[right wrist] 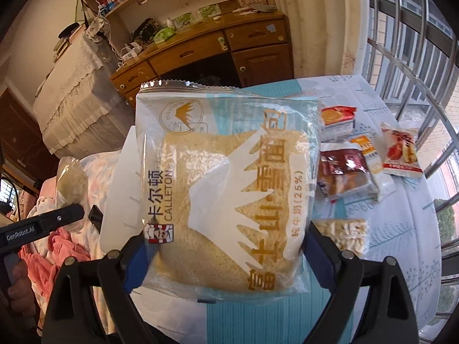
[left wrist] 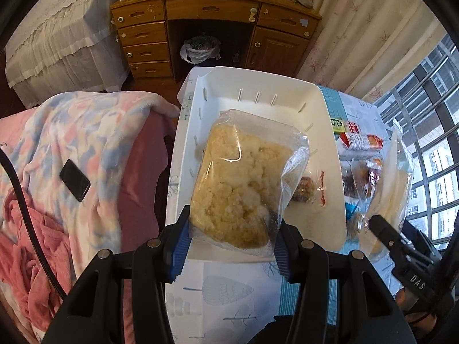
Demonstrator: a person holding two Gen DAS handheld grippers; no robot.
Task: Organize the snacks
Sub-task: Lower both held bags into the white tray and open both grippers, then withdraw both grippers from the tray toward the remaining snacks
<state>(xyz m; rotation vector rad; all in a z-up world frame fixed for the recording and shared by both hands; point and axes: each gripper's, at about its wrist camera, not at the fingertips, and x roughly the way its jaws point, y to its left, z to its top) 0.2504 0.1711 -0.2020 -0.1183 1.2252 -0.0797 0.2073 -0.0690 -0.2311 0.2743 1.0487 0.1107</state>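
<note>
My left gripper (left wrist: 231,242) is shut on a clear bag of crumbly yellow cake (left wrist: 241,183) and holds it over the white plastic bin (left wrist: 321,120). A small wrapped snack (left wrist: 308,190) lies inside the bin at the right. My right gripper (right wrist: 226,253) is shut on a large Calleton bread bag (right wrist: 229,189) and holds it above the table, just right of the bin (right wrist: 126,177). The right gripper's bag also shows in the left wrist view (left wrist: 393,177). The left gripper's bag shows in the right wrist view (right wrist: 70,183).
Several wrapped snacks (right wrist: 344,175) lie on the patterned tablecloth (right wrist: 401,229) right of the bin, also in the left wrist view (left wrist: 361,143). A bed with a blanket and a phone (left wrist: 74,184) is at the left. A wooden desk (left wrist: 212,23) stands behind. Window bars are at the right.
</note>
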